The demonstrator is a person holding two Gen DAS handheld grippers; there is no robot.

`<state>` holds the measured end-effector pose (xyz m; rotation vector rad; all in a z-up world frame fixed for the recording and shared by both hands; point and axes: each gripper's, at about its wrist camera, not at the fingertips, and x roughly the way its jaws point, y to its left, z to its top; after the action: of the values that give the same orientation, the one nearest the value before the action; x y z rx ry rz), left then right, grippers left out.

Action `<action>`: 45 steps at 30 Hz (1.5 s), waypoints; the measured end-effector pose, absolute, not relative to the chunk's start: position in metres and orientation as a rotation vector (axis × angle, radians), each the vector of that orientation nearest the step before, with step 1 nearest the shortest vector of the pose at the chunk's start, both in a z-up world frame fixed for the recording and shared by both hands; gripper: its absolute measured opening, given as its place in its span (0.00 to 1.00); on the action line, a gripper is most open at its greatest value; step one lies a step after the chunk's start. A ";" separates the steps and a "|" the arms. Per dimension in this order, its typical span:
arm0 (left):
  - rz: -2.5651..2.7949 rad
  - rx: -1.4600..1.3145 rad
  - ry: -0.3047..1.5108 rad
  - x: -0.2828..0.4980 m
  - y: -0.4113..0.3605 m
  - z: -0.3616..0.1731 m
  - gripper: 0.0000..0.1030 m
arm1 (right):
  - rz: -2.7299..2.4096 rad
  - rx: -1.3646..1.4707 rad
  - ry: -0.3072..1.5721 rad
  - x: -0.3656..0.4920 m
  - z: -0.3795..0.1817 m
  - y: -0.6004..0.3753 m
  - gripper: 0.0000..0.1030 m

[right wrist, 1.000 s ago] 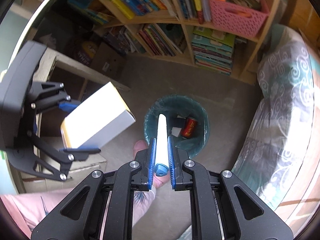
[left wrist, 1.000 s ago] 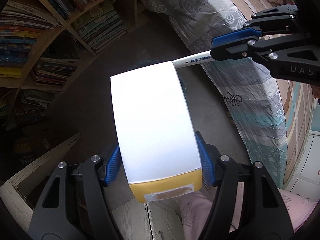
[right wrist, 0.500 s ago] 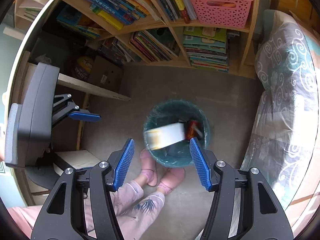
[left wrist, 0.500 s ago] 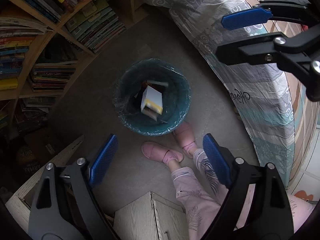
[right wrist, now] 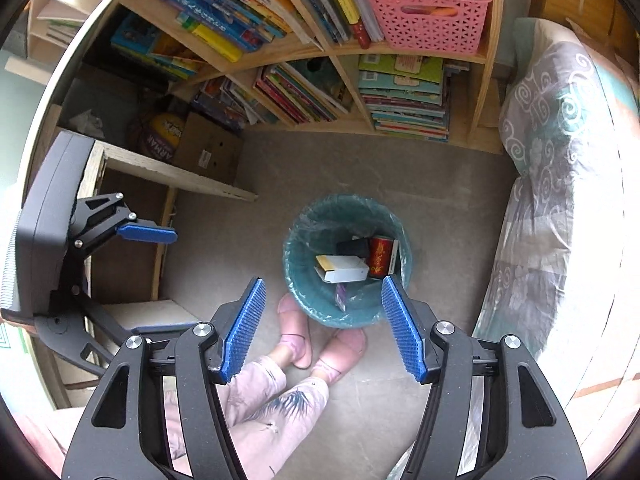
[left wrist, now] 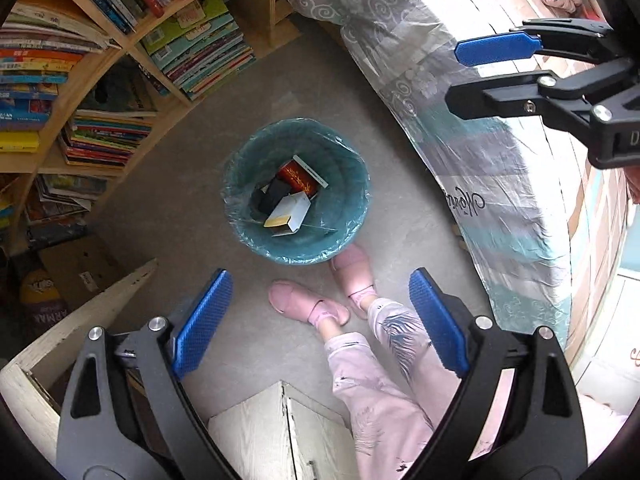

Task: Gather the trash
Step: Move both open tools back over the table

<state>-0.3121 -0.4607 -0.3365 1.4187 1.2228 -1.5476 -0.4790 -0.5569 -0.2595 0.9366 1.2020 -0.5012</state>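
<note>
The bed [left wrist: 472,128], covered in a grey and teal patterned sheet, is being seen along the right side of the floor [left wrist: 208,216], and the wooden bookshelf [right wrist: 328,64], packed with books and carrying a pink basket [right wrist: 428,20], is being seen along the floor's far edge. A cardboard box [right wrist: 208,152] is being kept in the floor's far left corner, under a wooden board.

The teal bin [left wrist: 244,184], lined with a clear bag, is being observed standing on the open floor between bookshelf and bed, just beyond the person's pink slippers [left wrist: 308,304], one of which is touching its base. Inside it, the white box [left wrist: 290,210] with a yellow end is being seen lying tilted on top of the other rubbish, beside a red can [right wrist: 379,257] and a dark item. The marker cannot be made out among the contents.

The left gripper [left wrist: 316,316] is being held above the bin, pointing steeply down; its jaws have just been opening, are standing wide apart, and nothing is being held between them. The right gripper [right wrist: 324,324] is likewise being held over the bin's near rim, its jaws released, having just been opening, with nothing between them.
</note>
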 end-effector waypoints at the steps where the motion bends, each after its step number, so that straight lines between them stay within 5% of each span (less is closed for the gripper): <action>1: -1.548 1.423 1.213 -0.313 -0.460 -0.336 0.86 | -0.502 0.940 1.199 -0.480 -0.258 -0.556 0.61; 5: -1.549 1.410 1.209 -0.310 -0.453 -0.327 0.86 | -0.504 0.919 1.202 -0.480 -0.250 -0.549 0.72; 17: -1.571 1.355 1.105 -0.281 -0.426 -0.242 0.93 | -0.438 0.818 1.199 -0.464 -0.188 -0.535 0.86; 28: -1.491 1.293 0.917 -0.235 -0.408 -0.163 0.93 | -0.371 0.707 1.154 -0.420 -0.121 -0.550 0.87; 45: -1.223 1.009 0.920 -0.133 -0.352 -0.091 0.93 | -0.135 0.441 1.095 -0.299 -0.052 -0.533 0.87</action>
<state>-0.1333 -0.3523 -0.0906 1.0089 0.9204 -1.2234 -0.2989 -0.5330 -0.0524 0.4409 1.0954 -0.1351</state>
